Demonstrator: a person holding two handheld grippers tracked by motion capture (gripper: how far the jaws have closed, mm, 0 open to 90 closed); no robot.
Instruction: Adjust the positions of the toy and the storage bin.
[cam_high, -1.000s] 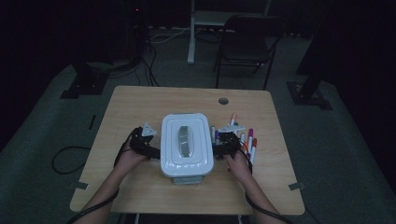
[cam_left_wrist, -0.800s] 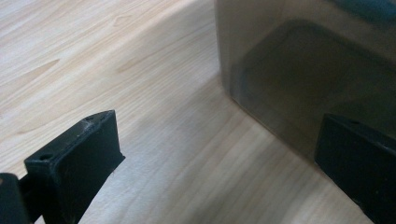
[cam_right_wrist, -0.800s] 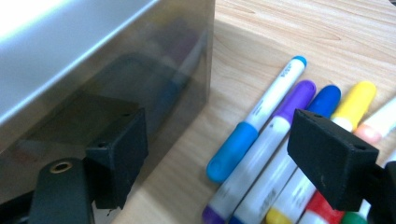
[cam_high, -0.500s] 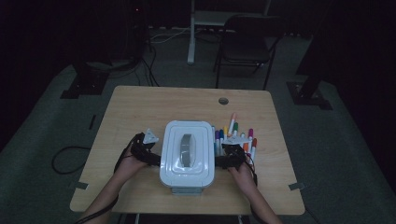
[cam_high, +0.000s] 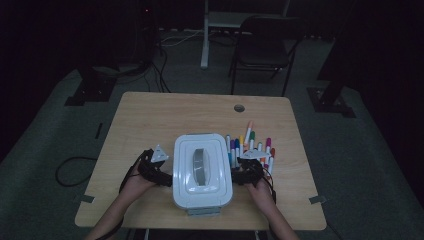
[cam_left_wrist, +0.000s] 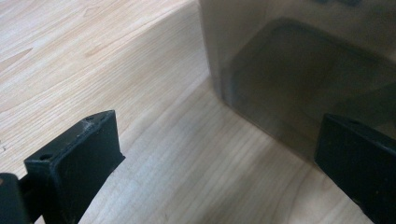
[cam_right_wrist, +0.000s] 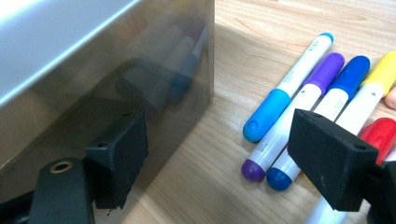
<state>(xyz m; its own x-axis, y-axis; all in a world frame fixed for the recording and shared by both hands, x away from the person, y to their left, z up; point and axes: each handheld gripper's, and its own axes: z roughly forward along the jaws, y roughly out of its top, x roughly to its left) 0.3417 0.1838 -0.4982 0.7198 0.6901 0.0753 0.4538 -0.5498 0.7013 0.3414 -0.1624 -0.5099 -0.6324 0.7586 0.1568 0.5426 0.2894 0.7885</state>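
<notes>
One lidded white box (cam_high: 202, 172) is being flanked by two grippers, left gripper (cam_high: 159, 172) and right gripper (cam_high: 243, 172), both with jaws apart; roughly ten markers (cam_high: 250, 145) are lying beside it.

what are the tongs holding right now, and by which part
Nothing. Both tongs, left and right, stand open against the side walls of the lidded box, one jaw of each touching it.
</notes>
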